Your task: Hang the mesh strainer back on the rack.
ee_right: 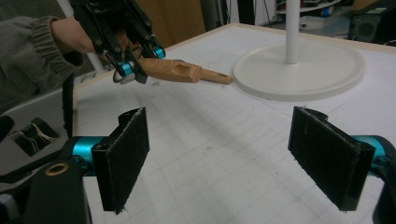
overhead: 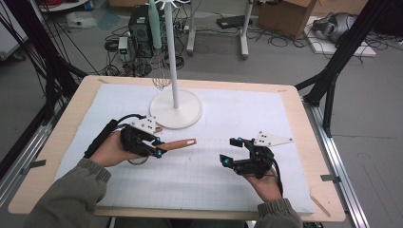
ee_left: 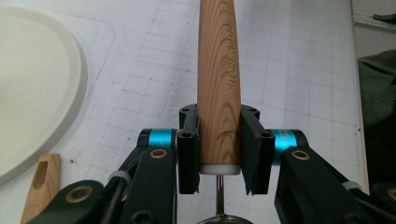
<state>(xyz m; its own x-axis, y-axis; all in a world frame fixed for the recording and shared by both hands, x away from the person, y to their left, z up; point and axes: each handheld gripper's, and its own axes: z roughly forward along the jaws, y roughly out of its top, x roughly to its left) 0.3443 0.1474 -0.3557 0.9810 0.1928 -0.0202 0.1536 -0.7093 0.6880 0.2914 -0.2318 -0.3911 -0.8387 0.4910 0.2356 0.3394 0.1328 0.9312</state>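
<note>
On the gridded white mat [overhead: 247,118], your left gripper [overhead: 159,150] is clamped on a wooden-handled utensil [overhead: 179,144] and your right gripper [overhead: 231,151] sits with its jaws wide apart and nothing between them.

Going big to small: the wooden table [overhead: 316,156] sits in a pretty cluttered room, cables and a black box on the floor behind it, cardboard off to the back right. The white stand [overhead: 175,111] with its round base is just past your left hand, and a whisk [overhead: 160,76] already hangs off it. Looks to me like this one gets hung too, so keep the squeeze steady on that tapered handle [ee_left: 218,88], it could slip lengthwise. Watch the second wooden piece [ee_right: 215,76] lying by the base, and bring the right gripper in only if it tips.
</note>
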